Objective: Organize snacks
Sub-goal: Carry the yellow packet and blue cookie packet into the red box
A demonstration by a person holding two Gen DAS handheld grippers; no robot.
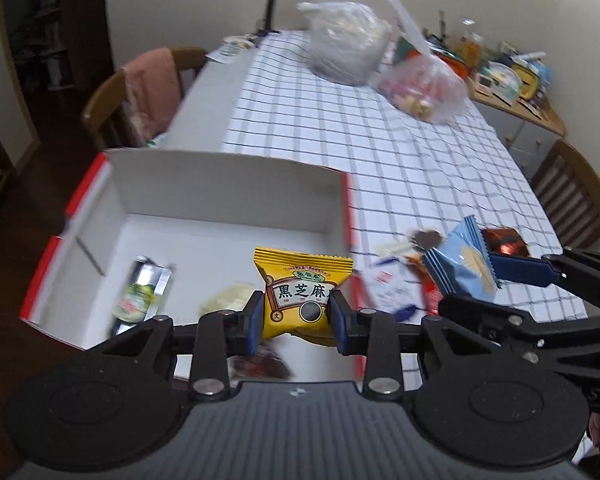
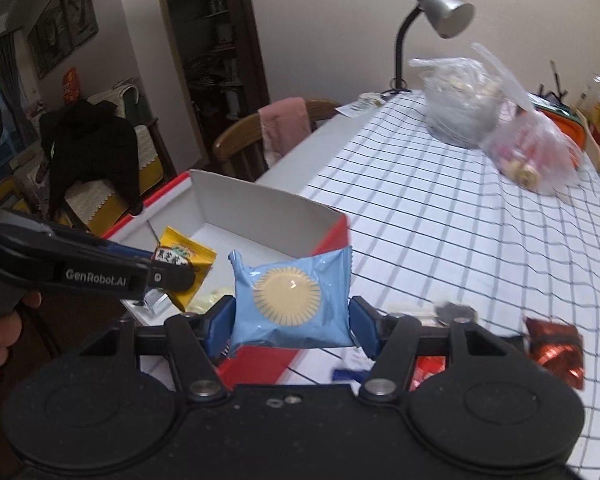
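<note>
My left gripper [image 1: 296, 314] is shut on a yellow snack packet [image 1: 298, 292] and holds it above the open white box with red edges [image 1: 228, 184]. My right gripper [image 2: 292, 320] is shut on a light blue snack packet [image 2: 290, 300], held over the box's right wall [image 2: 328, 232]. The right gripper and blue packet [image 1: 462, 266] also show at the right of the left wrist view. The left gripper and yellow packet [image 2: 184, 258] show at the left of the right wrist view. A green-labelled packet [image 1: 140, 292] and a pale packet [image 1: 226, 300] lie in the box.
Loose snacks lie on the checked tablecloth [image 1: 380, 140] right of the box, among them a red-brown foil packet [image 2: 556, 350]. Two clear plastic bags [image 1: 346, 44] [image 1: 424, 84] stand at the far end beside a desk lamp [image 2: 440, 8]. Wooden chairs [image 1: 112, 96] flank the table.
</note>
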